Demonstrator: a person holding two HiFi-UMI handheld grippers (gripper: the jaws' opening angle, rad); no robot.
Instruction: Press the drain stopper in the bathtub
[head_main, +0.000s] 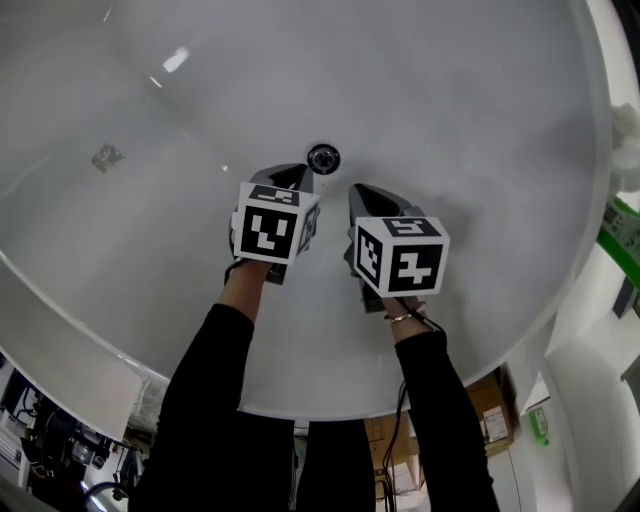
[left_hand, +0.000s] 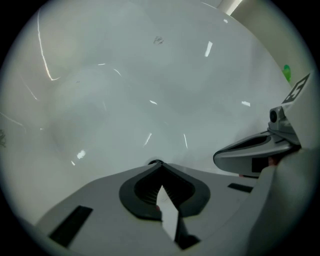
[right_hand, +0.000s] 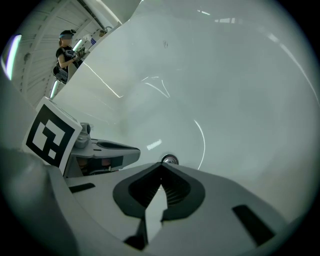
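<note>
1. My left gripper (head_main: 296, 176) has its fingers (left_hand: 131, 192) closed tip to tip, with nothing between them. The right gripper (head_main: 366, 192), just beside it, is closed and empty too.
2. The drain stopper (head_main: 322, 158) sits in the tub floor just beyond the left tip. I cannot tell if they touch.
3. I think the narrow tip, pressed off centre, may slip from the shiny cap onto the smooth bathtub (head_main: 450, 100), or the two grippers may bump.
</note>
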